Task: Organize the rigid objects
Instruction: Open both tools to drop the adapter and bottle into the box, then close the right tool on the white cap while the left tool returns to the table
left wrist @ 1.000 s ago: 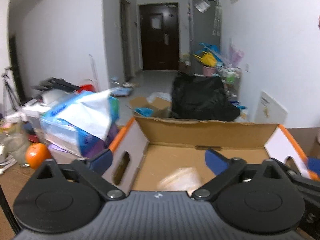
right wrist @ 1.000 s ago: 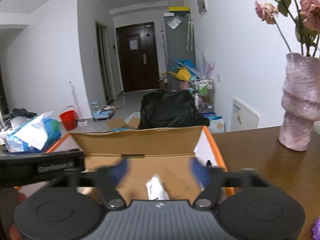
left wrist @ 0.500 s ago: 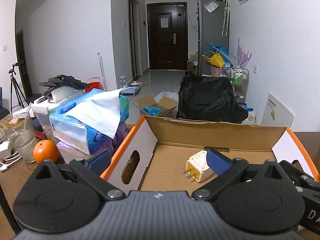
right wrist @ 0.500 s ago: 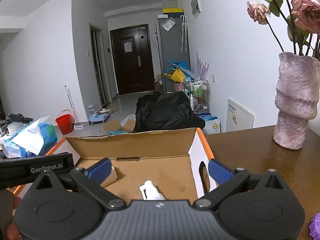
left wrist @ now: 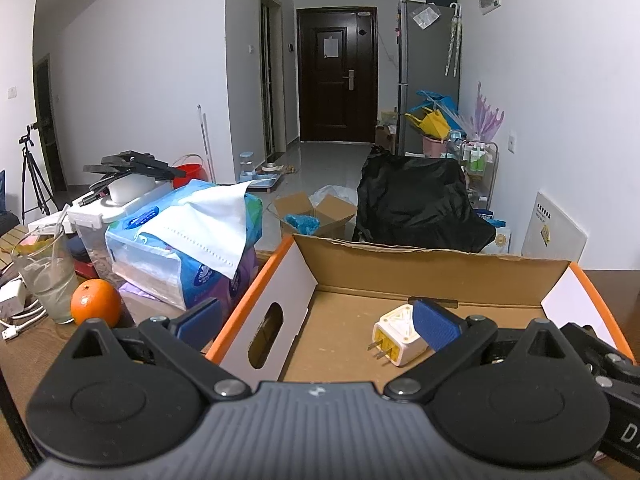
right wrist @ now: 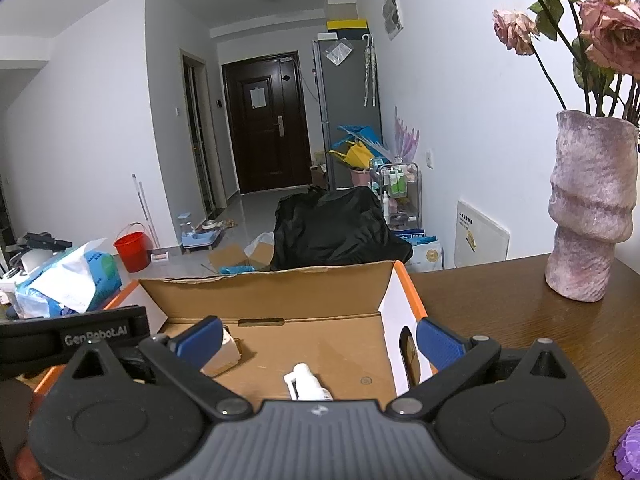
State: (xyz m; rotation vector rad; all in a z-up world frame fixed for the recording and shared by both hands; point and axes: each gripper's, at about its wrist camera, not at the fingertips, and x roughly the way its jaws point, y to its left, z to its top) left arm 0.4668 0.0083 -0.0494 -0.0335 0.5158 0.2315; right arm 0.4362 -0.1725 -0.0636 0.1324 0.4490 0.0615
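Cardboard, orange along its rim, makes up the open box [left wrist: 436, 268] that both claws reach over on the dark wooden surface [right wrist: 500, 312]. The left claw [left wrist: 316, 322] stands wide open with nothing between its blue pads [left wrist: 434, 325]. Its left finger hangs outside the box's left wall, its right finger over the box floor. A white plug [left wrist: 396, 338] with yellow trim lies on that floor, just left of the right pad and partly hidden behind it; whether pad and plug touch I cannot tell. The plug's two prongs point toward the claw's body.

The right claw [right wrist: 318, 338] is also spread wide and grips nothing. A white bottle [right wrist: 306, 382] lies on the box floor between its fingers, close to the claw's body, nozzle end pointing away; neither pad reaches it. This claw's left pad [right wrist: 200, 340] sits in front of the plug [right wrist: 222, 354], covering most of it. Its right pad [right wrist: 438, 344] hangs outside the box's right wall.

Left of the left claw, outside the box, sit an orange [left wrist: 95, 302], a glass [left wrist: 48, 276] and a tissue pack [left wrist: 188, 240]. Right of the right claw, well apart, a pink vase [right wrist: 592, 208] stands on the surface.
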